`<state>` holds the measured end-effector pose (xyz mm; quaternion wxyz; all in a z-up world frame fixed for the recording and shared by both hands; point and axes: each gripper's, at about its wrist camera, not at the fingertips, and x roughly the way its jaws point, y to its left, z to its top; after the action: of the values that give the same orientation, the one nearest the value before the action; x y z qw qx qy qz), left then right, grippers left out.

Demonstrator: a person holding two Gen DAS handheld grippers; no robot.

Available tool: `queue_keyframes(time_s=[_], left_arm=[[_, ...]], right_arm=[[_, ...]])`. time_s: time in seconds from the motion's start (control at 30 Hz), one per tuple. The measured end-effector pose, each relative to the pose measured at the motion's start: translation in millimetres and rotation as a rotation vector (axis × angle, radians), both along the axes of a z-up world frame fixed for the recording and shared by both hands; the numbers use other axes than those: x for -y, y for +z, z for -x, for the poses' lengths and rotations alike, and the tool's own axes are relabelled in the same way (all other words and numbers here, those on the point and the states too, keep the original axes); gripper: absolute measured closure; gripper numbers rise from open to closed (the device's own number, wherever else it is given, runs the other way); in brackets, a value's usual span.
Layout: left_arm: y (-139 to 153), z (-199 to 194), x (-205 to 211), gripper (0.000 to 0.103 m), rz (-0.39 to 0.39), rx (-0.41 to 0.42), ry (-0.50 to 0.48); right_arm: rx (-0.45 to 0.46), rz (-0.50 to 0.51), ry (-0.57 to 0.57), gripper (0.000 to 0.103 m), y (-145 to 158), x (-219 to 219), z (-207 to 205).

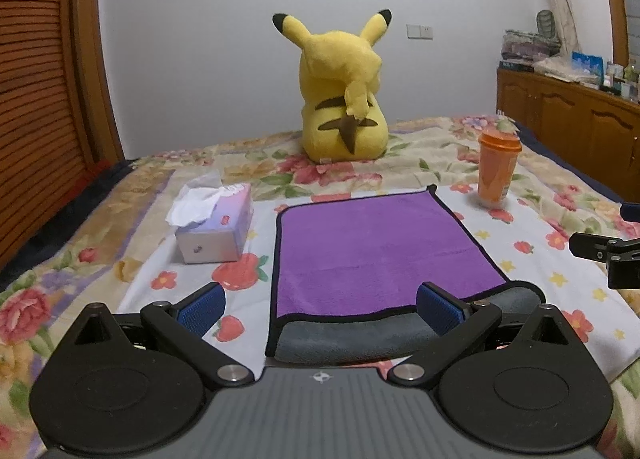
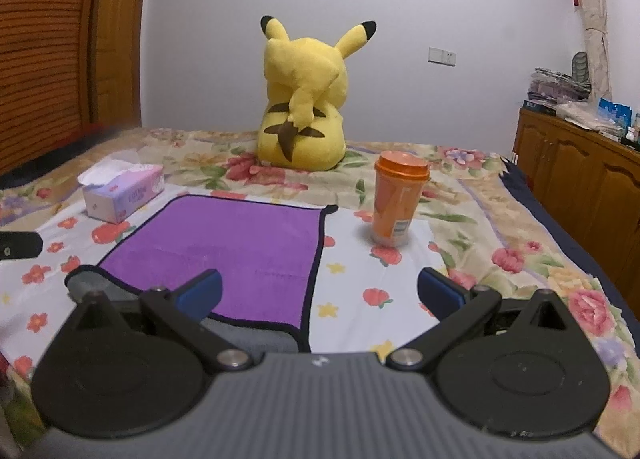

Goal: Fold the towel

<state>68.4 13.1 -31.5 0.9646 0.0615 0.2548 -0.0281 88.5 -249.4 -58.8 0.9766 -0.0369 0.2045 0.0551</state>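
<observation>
I see the purple towel [image 1: 380, 251] lying flat mid-bed, its near edge turned over to show a grey underside, between the tissue box [image 1: 216, 227] and the orange cup [image 1: 498, 169]. My left gripper [image 1: 320, 309] and right gripper [image 2: 320, 295] both hang wide apart, holding nothing. I judge the cloth light, soft and limp; I would pinch its bound near corners, where the black hem gives grip

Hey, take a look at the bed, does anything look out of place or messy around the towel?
Mostly tidy. The purple towel lies flat, but its near edge is turned over, showing the grey underside. A tissue sticks up crumpled from the tissue box. The orange cup stands upright, nothing spilled. Both claws, left and right, are open.
</observation>
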Motion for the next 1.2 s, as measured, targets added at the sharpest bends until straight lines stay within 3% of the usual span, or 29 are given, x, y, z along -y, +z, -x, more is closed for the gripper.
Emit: queue_keyframes(time_s=[0.6, 1.2], left_arm=[[-12.6, -34.1, -3.4, 0.000, -0.028, -0.047, -0.017], [-39.9, -75.5, -27.8, 0.000, -0.026, -0.162, 0.006]], right_arm=[[-0.079, 0.013, 0.063, 0.000, -14.0, -10.0, -29.5], [-0.180, 0.027, 0.108, 0.000, -35.2, -16.4, -56.9]])
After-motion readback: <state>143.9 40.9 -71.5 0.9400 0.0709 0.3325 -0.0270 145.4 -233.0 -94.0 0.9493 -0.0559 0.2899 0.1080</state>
